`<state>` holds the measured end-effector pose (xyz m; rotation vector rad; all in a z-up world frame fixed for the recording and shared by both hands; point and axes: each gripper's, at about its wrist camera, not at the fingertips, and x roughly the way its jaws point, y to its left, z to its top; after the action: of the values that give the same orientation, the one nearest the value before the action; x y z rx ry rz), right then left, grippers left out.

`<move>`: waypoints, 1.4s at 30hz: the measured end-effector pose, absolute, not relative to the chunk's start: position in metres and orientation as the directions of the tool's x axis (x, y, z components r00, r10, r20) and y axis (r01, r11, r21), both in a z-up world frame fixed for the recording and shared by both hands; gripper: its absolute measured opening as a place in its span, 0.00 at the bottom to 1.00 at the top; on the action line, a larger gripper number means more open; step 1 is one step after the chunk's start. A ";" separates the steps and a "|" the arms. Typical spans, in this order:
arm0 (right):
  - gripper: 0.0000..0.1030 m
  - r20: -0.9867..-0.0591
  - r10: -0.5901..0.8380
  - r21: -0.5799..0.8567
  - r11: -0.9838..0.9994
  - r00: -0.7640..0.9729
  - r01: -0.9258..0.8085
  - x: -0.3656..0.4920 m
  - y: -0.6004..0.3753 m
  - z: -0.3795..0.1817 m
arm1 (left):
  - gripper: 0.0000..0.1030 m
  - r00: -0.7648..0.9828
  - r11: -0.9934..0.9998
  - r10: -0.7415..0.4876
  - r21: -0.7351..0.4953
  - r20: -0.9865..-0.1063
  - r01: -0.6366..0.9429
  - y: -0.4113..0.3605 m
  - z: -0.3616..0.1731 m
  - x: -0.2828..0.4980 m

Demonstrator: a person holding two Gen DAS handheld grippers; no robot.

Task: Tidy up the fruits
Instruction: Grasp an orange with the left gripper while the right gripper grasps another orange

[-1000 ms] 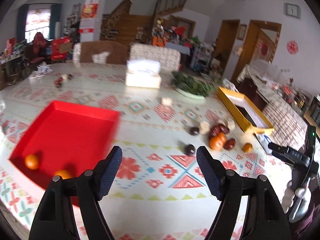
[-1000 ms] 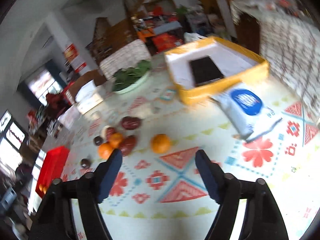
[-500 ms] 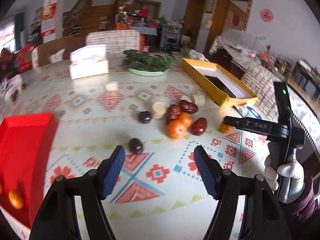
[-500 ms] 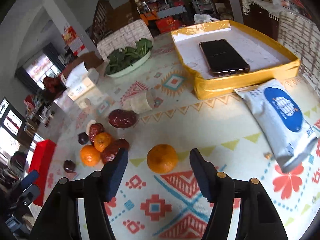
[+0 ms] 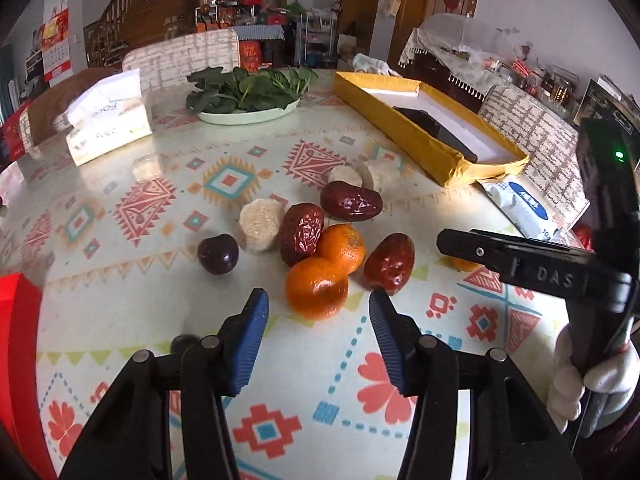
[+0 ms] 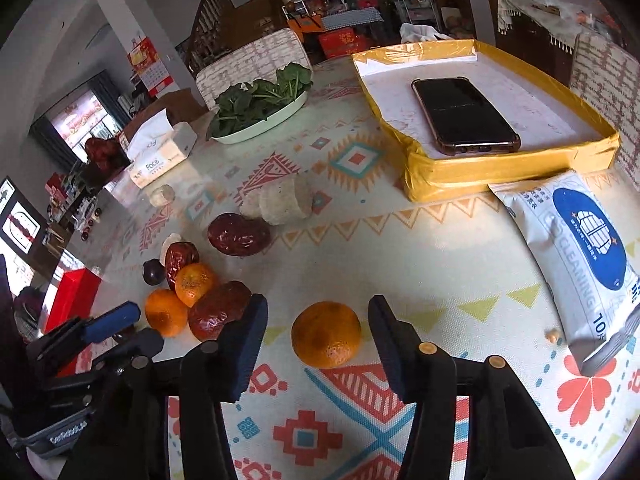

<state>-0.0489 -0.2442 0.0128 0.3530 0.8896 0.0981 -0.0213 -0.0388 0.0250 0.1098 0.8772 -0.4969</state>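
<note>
1. Left gripper (image 5: 318, 312) gapes wide, empty, just short of the nearest round orange tangerine (image 5: 317, 288) in the fruit cluster.
2. Right gripper (image 6: 318, 322) gapes wide around a lone orange tangerine (image 6: 326, 334) on the patterned tablecloth (image 6: 360, 248), not touching it.

"Bright daylight in here, isn't it?"

"Yes, and it glares off the glossy tablecloth (image 5: 168, 168) well beyond the claws. Soft shadows sit under the fruit. Both views bulge, their corners black, and a blurred dark fruit (image 5: 182, 345) smears beside the left gripper (image 5: 316, 334)."
</note>
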 end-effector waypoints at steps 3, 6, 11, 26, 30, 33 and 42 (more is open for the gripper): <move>0.55 -0.746 0.219 0.325 0.944 0.629 0.057 -0.049 -0.242 0.013 | 0.50 0.526 0.883 -0.364 -0.104 -0.769 0.459 -0.042 0.020 -0.015; 0.55 -0.746 0.220 0.326 0.944 0.629 0.056 -0.049 -0.242 0.013 | 0.50 0.520 0.883 -0.357 -0.099 -0.776 0.459 -0.047 0.016 -0.011; 0.55 -0.749 0.209 0.308 0.950 0.629 0.052 -0.049 -0.239 0.013 | 0.38 0.521 0.886 -0.335 -0.074 -0.785 0.458 -0.053 0.012 -0.008; 0.35 -0.741 0.185 0.304 0.949 0.645 0.077 -0.059 -0.242 0.017 | 0.34 0.572 0.906 -0.349 -0.111 -0.742 0.409 -0.028 0.033 -0.027; 0.35 -0.711 0.202 0.334 0.940 0.674 0.070 -0.073 -0.243 0.029 | 0.34 0.596 0.910 -0.370 -0.147 -0.713 0.389 -0.010 0.046 -0.042; 0.35 -0.689 0.231 0.361 0.931 0.687 0.050 -0.081 -0.239 0.040 | 0.34 0.618 0.913 -0.382 -0.175 -0.687 0.369 0.008 0.056 -0.054; 0.35 -0.641 0.332 0.390 0.918 0.692 -0.080 -0.097 -0.191 0.076 | 0.34 0.709 0.939 -0.342 -0.246 -0.617 0.239 0.089 0.076 -0.087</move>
<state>-0.0971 -0.1907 0.0757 0.3473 0.7766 0.2354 -0.0868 0.0887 0.0764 -0.1518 0.7143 -0.3235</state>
